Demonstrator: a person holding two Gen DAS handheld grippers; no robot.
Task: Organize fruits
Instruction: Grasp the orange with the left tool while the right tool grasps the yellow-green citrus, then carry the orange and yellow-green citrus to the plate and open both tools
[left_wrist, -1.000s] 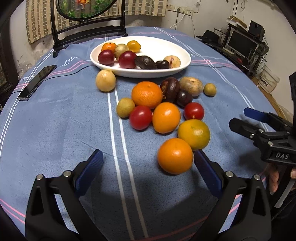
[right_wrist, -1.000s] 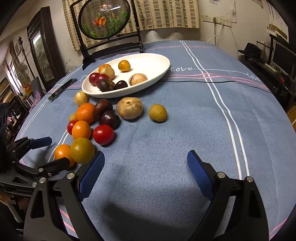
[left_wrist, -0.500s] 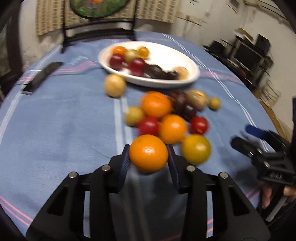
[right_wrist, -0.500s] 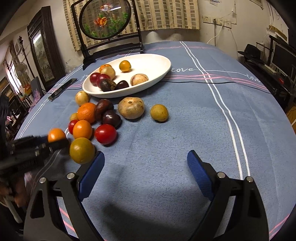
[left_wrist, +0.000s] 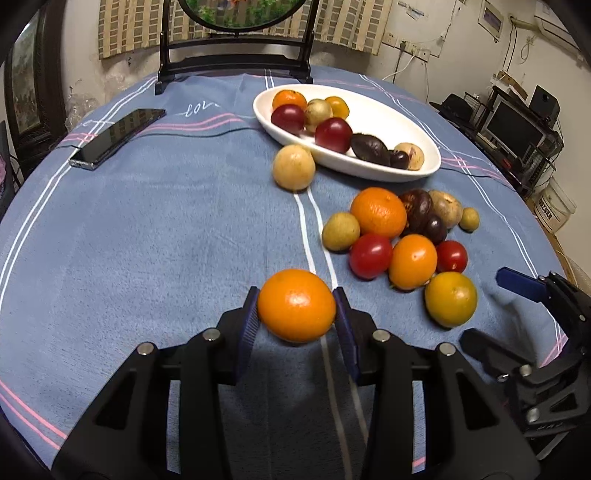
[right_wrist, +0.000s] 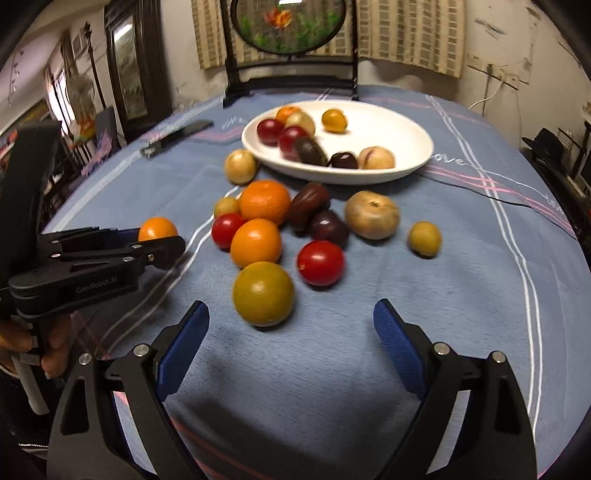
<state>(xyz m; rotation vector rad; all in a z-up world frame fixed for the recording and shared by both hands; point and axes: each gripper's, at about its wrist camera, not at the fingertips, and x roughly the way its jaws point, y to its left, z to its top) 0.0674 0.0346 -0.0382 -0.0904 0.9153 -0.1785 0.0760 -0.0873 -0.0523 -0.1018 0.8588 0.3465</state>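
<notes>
My left gripper (left_wrist: 296, 314) is shut on an orange (left_wrist: 296, 305) and holds it just above the blue tablecloth; the right wrist view shows the same orange (right_wrist: 157, 229) at the left, in that gripper (right_wrist: 162, 240). My right gripper (right_wrist: 291, 325) stands open, with a yellow-green citrus (right_wrist: 263, 293) just beyond its fingertips. A loose cluster of oranges, red tomatoes, dark plums and tan fruits (left_wrist: 402, 229) lies on the cloth. Behind it, the white oval bowl (left_wrist: 373, 170) holds several fruits. In the left wrist view my right gripper (left_wrist: 495, 310) is at the right edge.
A black phone (left_wrist: 116, 137) lies on the cloth at the back left. A dark wooden stand with a round picture (left_wrist: 236, 70) stands at the table's far edge. A single tan fruit (left_wrist: 293, 167) rests against the bowl's near rim.
My left gripper has shut on the nearest orange, lifted it and carried it left, away from the cluster. My right gripper has swung left toward the yellow-green citrus, still open.
</notes>
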